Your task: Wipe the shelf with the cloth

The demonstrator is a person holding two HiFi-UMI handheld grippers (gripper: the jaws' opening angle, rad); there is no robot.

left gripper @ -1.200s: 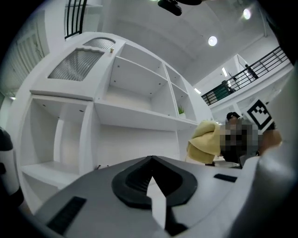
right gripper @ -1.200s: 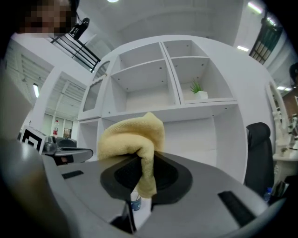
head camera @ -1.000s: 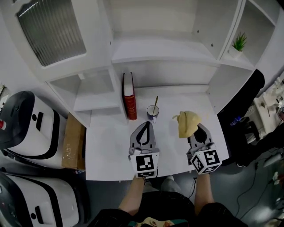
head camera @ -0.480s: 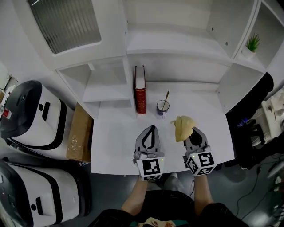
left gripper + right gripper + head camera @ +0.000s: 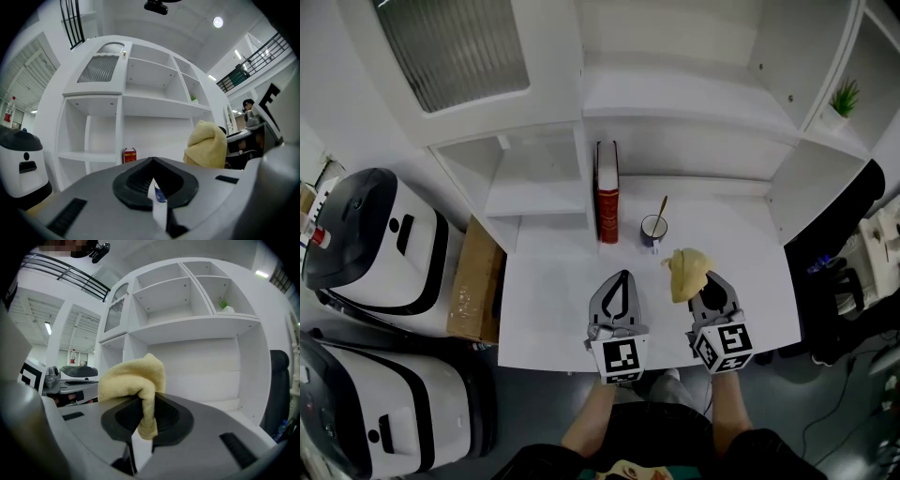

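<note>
Moved vs. 1 s ago: both tongs sit closer together and lower in head view; cloth [image 5: 687, 272] now near cup [image 5: 653, 228], was further right of it. Item 1, right tongs [image 5: 705, 284]: closed tight on cloth, a fold pinched between jaws, rest bunched above tips; held over white surface [image 5: 546, 302], not touching shelf [image 5: 675, 98]. Item 2, left tongs [image 5: 622, 281]: jaws together, nothing between them, hovers over surface in front of red book [image 5: 607, 192]. Step judged: carry cloth to shelf, wiping not yet begun. To do well: keep pinch firm, lay bunched part flat on shelf board, sweep w/ even pressure end to end, steer clear of cup w/ spoon & book; left tongs stay out of the path.
</note>
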